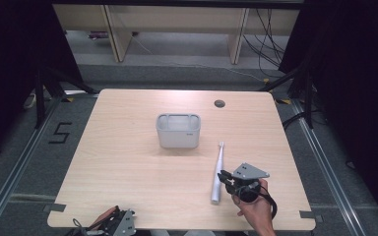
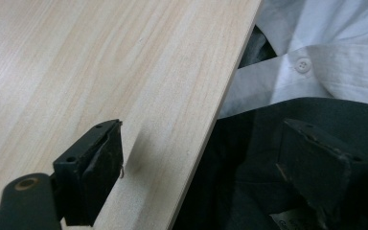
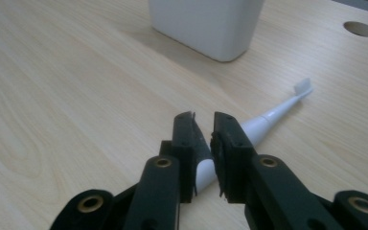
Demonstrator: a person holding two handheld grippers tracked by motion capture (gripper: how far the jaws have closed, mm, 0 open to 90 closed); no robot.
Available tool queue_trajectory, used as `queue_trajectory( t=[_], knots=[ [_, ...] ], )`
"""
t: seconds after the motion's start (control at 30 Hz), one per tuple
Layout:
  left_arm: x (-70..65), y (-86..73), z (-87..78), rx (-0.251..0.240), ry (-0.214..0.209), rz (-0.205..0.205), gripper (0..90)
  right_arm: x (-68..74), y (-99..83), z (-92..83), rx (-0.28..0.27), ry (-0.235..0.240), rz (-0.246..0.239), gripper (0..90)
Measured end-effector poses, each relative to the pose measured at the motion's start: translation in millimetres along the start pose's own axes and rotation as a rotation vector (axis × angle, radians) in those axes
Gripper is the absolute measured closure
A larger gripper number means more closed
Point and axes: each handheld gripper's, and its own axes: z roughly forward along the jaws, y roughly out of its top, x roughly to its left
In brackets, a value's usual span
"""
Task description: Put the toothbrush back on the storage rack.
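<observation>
A white electric toothbrush [image 1: 218, 172] lies on the wooden table [image 1: 128, 162], right of centre, with its bristle head pointing away toward the back. My right gripper [image 1: 225, 178] is low over its handle end. In the right gripper view the jaws [image 3: 203, 124] are nearly together with the white toothbrush [image 3: 278, 112] handle pinched between them. A grey-white rectangular holder [image 1: 178, 130] stands upright at mid-table, beyond the brush. My left gripper [image 1: 120, 221] rests at the table's near edge, and its jaws [image 2: 206, 143] stand wide apart with nothing between them.
A round cable hole [image 1: 219, 103] sits in the table top behind the holder, also seen as the hole [image 3: 360, 28]. The table's near edge [image 2: 211, 120] runs between the left jaws, with the person's white shirt [image 2: 316, 52] and dark clothing beyond it.
</observation>
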Motion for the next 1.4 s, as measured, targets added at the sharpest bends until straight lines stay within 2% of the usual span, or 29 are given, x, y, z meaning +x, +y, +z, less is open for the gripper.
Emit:
queue_trajectory(
  t=[0.07, 0.1, 0.2, 0.27, 0.37, 0.4, 0.43, 0.53, 0.6, 0.63, 0.97, 1.07, 1.27, 1.3, 1.37, 1.4],
  knots=[
    [0.0, -0.1, 0.2, 0.000, -0.001, -0.001, 15.3, 2.4, 0.8, 1.0, -0.001, 0.011, 0.007, 82.8],
    [0.1, -0.1, 0.4, 0.002, 0.000, -0.001, 15.3, 5.2, 2.7, 3.7, 0.002, 0.027, -0.016, 85.0],
    [0.0, -0.1, 0.3, 0.001, -0.001, -0.002, 15.3, 9.0, 3.8, 7.3, -0.004, 0.038, -0.036, 87.3],
    [1.0, 0.4, -0.5, 0.018, -0.013, 0.001, 15.3, 12.3, 4.7, 10.6, 0.008, 0.059, -0.032, 88.2],
    [0.1, -0.1, 0.4, 0.001, -0.001, -0.002, 15.3, 16.1, 6.2, 15.7, 0.017, 0.078, -0.047, 89.0],
    [0.8, 0.3, -0.3, 0.013, -0.008, 0.002, 15.3, 16.8, 6.5, 17.2, 0.017, 0.082, -0.053, 89.2],
    [1.3, 0.4, -0.4, 0.019, -0.010, 0.004, 15.3, 18.0, 6.9, 18.5, 0.015, 0.070, -0.063, 89.3],
    [0.1, 0.0, 0.1, 0.000, -0.001, -0.001, 15.3, 19.9, 7.2, 24.6, 0.032, 0.081, -0.087, 89.6],
    [0.2, -0.1, 0.1, 0.000, -0.001, 0.000, 15.3, 20.8, 7.2, 26.5, 0.037, 0.084, -0.085, 89.6],
    [0.5, -0.1, 0.1, 0.002, -0.001, -0.001, 15.3, 22.3, 6.7, 29.7, 0.061, 0.099, -0.083, 89.6],
    [0.3, -0.1, -0.2, 0.000, 0.000, 0.000, 15.3, 23.5, 1.0, 34.2, 0.117, 0.108, -0.097, 89.5],
    [0.3, -0.2, 0.0, -0.004, 0.000, 0.000, 15.3, 23.7, -0.5, 35.8, 0.121, 0.111, -0.113, 89.4],
    [0.0, -0.1, -0.5, -0.002, -0.001, -0.001, 15.3, 25.7, -2.9, 34.8, 0.143, 0.117, -0.113, 89.2],
    [0.3, -0.2, -0.2, -0.001, 0.000, 0.002, 15.3, 25.4, -3.8, 34.9, 0.133, 0.120, -0.124, 89.2],
    [0.1, -0.2, -0.3, 0.000, 0.000, 0.000, 15.3, 26.5, -4.9, 33.5, 0.145, 0.122, -0.107, 89.2],
    [0.1, -0.2, -0.1, -0.004, -0.001, -0.001, 15.3, 25.5, -6.1, 33.8, 0.142, 0.121, -0.123, 89.2]
  ],
)
